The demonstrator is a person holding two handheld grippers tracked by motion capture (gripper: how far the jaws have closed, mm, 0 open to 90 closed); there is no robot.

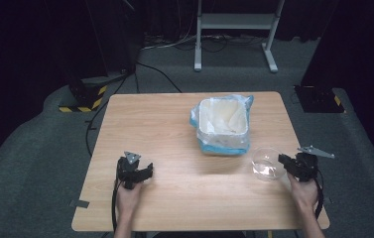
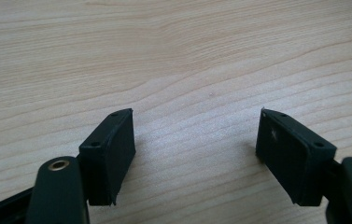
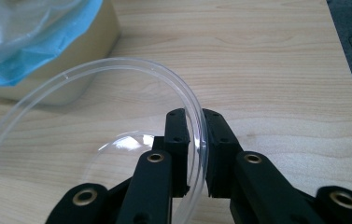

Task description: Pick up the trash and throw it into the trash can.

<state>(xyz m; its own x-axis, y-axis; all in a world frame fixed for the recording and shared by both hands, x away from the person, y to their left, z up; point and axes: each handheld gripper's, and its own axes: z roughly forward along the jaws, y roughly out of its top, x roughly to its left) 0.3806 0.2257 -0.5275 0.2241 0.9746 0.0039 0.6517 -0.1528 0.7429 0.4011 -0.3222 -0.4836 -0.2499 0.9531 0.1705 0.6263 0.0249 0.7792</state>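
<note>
A clear plastic bowl (image 1: 267, 164) stands on the wooden table (image 1: 174, 148) near its right edge. My right gripper (image 1: 284, 162) is shut on the bowl's rim (image 3: 197, 122), one jaw inside the bowl (image 3: 71, 140) and one outside. My left gripper (image 1: 145, 173) rests low over the table near the front left. In the left gripper view its gripper (image 2: 194, 140) is open, with bare wood between the fingers (image 2: 113, 149).
A cream bin lined with a blue and clear plastic bag (image 1: 222, 124) stands at the table's middle back, its corner (image 3: 38, 51) just beyond the bowl. Dark carpet, cables and a white metal stand (image 1: 234, 29) lie beyond the table.
</note>
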